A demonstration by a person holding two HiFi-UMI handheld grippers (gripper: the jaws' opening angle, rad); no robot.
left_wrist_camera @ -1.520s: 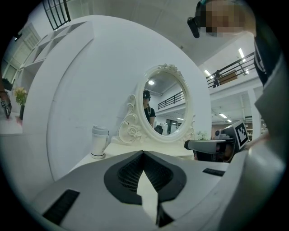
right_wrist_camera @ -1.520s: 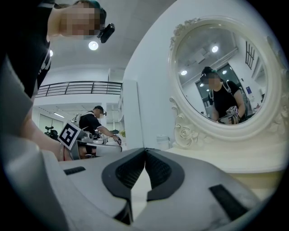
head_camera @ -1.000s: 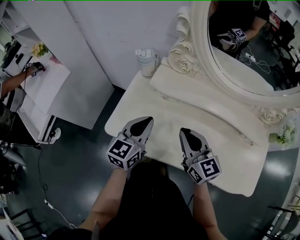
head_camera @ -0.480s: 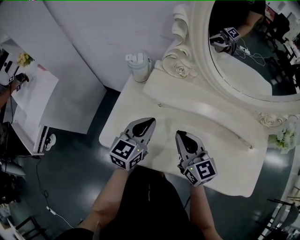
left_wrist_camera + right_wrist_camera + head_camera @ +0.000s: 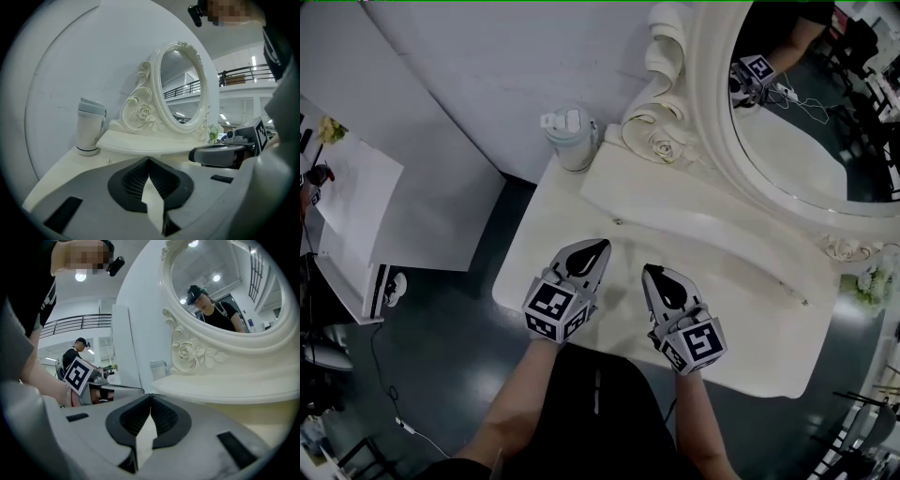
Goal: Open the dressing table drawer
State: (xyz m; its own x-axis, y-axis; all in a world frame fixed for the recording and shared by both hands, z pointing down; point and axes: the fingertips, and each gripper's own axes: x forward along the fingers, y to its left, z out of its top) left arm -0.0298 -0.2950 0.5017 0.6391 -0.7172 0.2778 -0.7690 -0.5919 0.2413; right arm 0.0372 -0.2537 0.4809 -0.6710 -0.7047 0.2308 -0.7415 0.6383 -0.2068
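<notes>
The cream dressing table (image 5: 534, 253) stands against a white wall, seen from above in the head view. A raised shelf (image 5: 675, 202) under the oval mirror (image 5: 806, 122) bears two small knobs (image 5: 617, 222). The table's front face lies hidden under the top and behind the person's body. My left gripper (image 5: 599, 246) (image 5: 149, 158) hovers over the front of the tabletop, shut and empty. To its right, my right gripper (image 5: 649, 271) (image 5: 150, 394) is also shut on nothing. Both point toward the shelf.
A white tumbler (image 5: 567, 136) (image 5: 89, 126) stands at the table's back left corner. Small flowers (image 5: 872, 286) sit at the far right. A white desk (image 5: 356, 187) with another person's hand is off to the left, above a dark floor with cables.
Both grippers have come lower and advanced over the tabletop toward the raised shelf, still shut. The head view has shifted, so the table sits further left.
</notes>
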